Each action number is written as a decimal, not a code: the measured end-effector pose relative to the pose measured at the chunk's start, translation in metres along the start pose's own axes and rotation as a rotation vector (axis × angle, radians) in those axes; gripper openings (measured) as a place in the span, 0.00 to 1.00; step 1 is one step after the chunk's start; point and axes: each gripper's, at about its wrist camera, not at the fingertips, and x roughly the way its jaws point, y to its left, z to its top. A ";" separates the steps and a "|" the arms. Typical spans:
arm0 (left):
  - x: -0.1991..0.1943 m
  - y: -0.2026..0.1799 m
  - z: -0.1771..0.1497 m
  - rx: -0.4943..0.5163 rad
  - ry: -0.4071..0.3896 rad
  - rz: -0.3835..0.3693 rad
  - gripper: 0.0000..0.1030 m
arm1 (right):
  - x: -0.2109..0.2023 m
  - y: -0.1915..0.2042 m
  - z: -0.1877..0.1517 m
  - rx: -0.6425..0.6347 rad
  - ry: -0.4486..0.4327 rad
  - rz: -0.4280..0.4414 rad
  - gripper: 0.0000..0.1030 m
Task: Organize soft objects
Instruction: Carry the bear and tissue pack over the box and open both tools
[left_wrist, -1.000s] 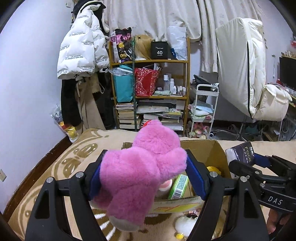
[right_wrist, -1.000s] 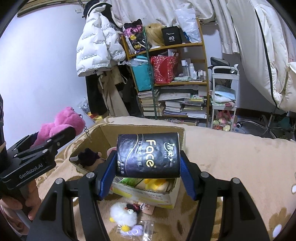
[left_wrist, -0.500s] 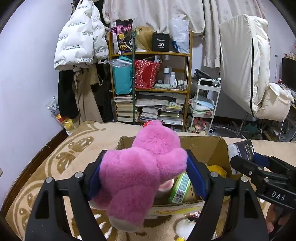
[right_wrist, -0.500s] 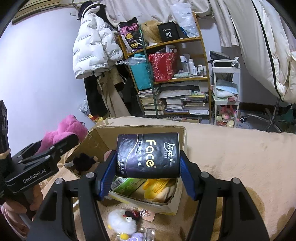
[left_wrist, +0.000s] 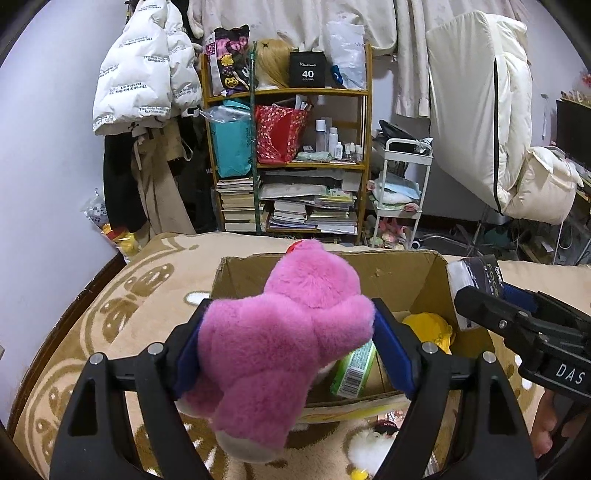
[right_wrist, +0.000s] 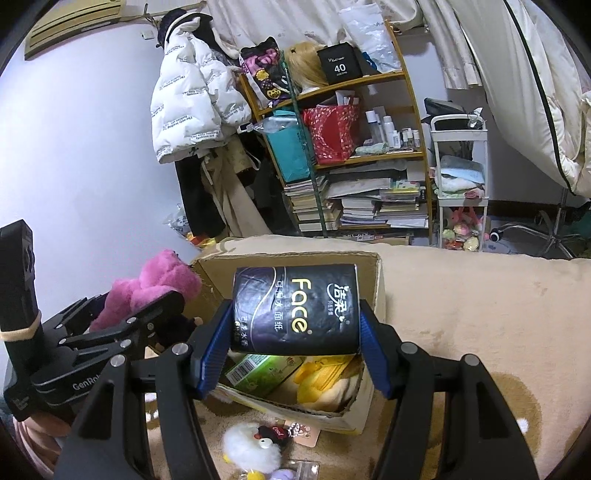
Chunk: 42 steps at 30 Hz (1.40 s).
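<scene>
Left tongs (left_wrist: 288, 354) lowered over cardboard box (left_wrist: 413, 280), gripping pink plush (left_wrist: 280, 339), loosening slightly; right tongs (right_wrist: 295, 350) clamping tissue pack (right_wrist: 295, 306); release imminent

One pink plush (left_wrist: 280, 332) – one tissue pack (right_wrist: 295, 308) – one cardboard box (right_wrist: 376, 280) – two tools.

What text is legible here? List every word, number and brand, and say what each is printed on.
"Face": black tissue pack held in the right tongs; its Chinese characters are too small to read reliably.
"40" over "COLORS": black box on the shelf.
"DAS": right tongs body, seen from the left wrist.
"GenRo", cut off: left tongs.
White puffer jacket lettering: too blurred.
</scene>
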 end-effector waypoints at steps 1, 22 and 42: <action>0.000 0.000 0.000 0.001 0.002 -0.002 0.79 | 0.000 -0.001 0.000 0.002 0.001 -0.001 0.66; 0.014 0.000 -0.005 -0.013 0.045 -0.003 0.90 | 0.008 -0.018 -0.005 0.086 0.047 0.034 0.67; -0.035 0.011 -0.024 -0.045 0.105 0.042 0.98 | -0.013 -0.014 -0.003 0.096 0.044 0.024 0.98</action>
